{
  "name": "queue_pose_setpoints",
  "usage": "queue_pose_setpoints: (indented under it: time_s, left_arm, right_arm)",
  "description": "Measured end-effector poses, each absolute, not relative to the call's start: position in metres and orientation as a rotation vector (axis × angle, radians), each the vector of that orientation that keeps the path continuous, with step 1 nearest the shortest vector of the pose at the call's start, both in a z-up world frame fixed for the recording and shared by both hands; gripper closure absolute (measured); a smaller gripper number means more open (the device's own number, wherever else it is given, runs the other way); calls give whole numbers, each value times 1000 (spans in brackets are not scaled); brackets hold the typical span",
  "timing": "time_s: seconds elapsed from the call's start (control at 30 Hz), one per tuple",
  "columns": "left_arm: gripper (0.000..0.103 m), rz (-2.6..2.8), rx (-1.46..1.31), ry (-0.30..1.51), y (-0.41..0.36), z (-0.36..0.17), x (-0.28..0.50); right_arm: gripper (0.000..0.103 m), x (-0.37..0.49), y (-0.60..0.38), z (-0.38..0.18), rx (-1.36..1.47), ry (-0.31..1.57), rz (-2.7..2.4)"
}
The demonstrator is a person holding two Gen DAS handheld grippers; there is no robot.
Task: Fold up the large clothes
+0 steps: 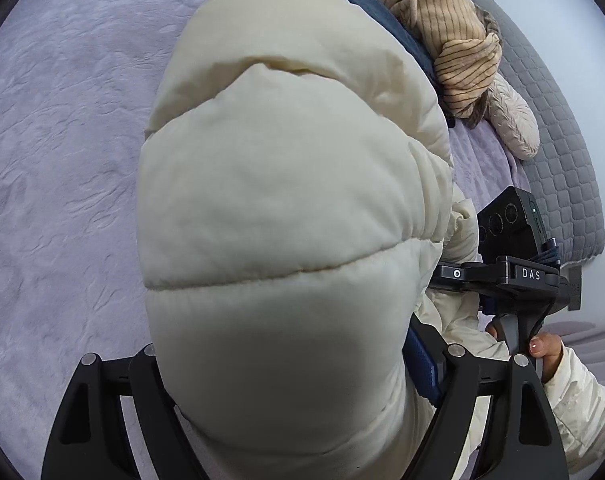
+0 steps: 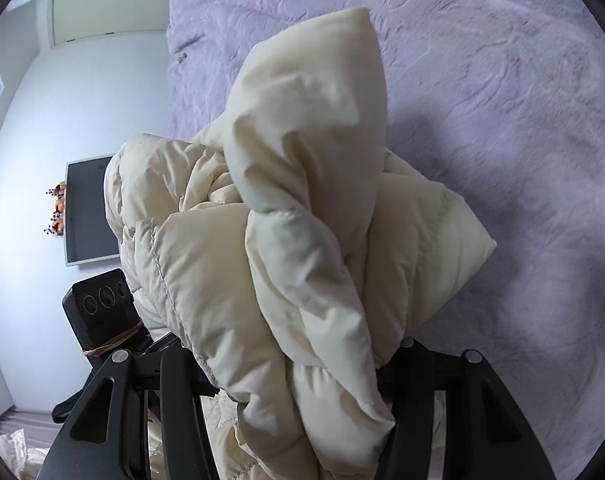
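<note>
While held up over the bedspread (image 1: 62, 160), blocked most of both views with cream jacket (image 1: 278, 216) bulk. Past it in the left view, made out a clothes pile at the far edge: a striped tan top (image 1: 454, 40), something dark blue (image 1: 382, 16) beside it, a quilted beige piece (image 1: 514, 120), all near a grey pad (image 1: 562, 160). Spotted a hand (image 1: 546, 348) in a pale sleeve (image 1: 582, 400) low on the right, wrapped round a black handle (image 1: 518, 328). In the right view, saw a dark screen (image 2: 90, 212) on the white wall, small flowers (image 2: 58, 208) beside it. Found the left gripper (image 1: 286, 360) spread wide yet clamped on a thick padded fold, blue pad (image 1: 422, 364) pressed into the fabric. Found the right gripper (image 2: 298, 380) about half closed on a bunched, twisted part of the same jacket, rising straight from the jaws. Hung between both grippers, shadow cast on the bedspread beyond.
</note>
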State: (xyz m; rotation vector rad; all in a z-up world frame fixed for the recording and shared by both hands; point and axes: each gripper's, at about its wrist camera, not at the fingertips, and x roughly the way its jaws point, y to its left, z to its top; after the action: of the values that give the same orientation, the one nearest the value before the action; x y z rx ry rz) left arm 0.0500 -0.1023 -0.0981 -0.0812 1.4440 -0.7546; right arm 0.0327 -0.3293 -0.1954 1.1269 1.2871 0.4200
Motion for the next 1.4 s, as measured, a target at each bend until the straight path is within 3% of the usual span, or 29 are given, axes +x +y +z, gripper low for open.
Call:
queue_pose_setpoints:
  time_s: [0.37, 0.53, 0.63, 0.87, 1.03, 1.1, 1.17, 1.2, 1.23, 1.4]
  left_arm:
    - [18, -596, -82, 1505, -41, -133, 19]
    - [10, -550, -89, 1508, -30, -163, 7]
    - [8, -530, -102, 1517, -22, -173, 8]
    - [8, -524, -93, 1513, -40, -177, 7]
    - [7, -525, -94, 1511, -36, -176, 8]
    - [7, -526, -93, 1510, -30, -176, 8]
    - [7, -526, -92, 1509, -31, -176, 8]
    - [7, -526, -92, 1509, -31, -176, 8]
    - [7, -525, -92, 1509, -31, -177, 8]
    - [7, -521, -85, 1506, -32, -176, 7]
  right_arm:
    - [48, 13, -256, -220, 1112, 1395, 420]
    - [47, 10, -252, -231, 1090, 1427, 374]
    - [41, 13, -247, -233, 1057, 1442, 342]
    - [31, 23, -235, -203, 957, 1500, 262]
    - [31, 10, -240, -155, 800, 1492, 205]
    - [39, 3, -240, -133, 724, 1463, 187]
    - [70, -5, -234, -110, 670, 1433, 199]
    - [75, -11, -231, -100, 648, 1418, 205]
    - [79, -13, -227, -90, 629, 1402, 218]
    - [80, -18, -202, -73, 547, 1384, 337]
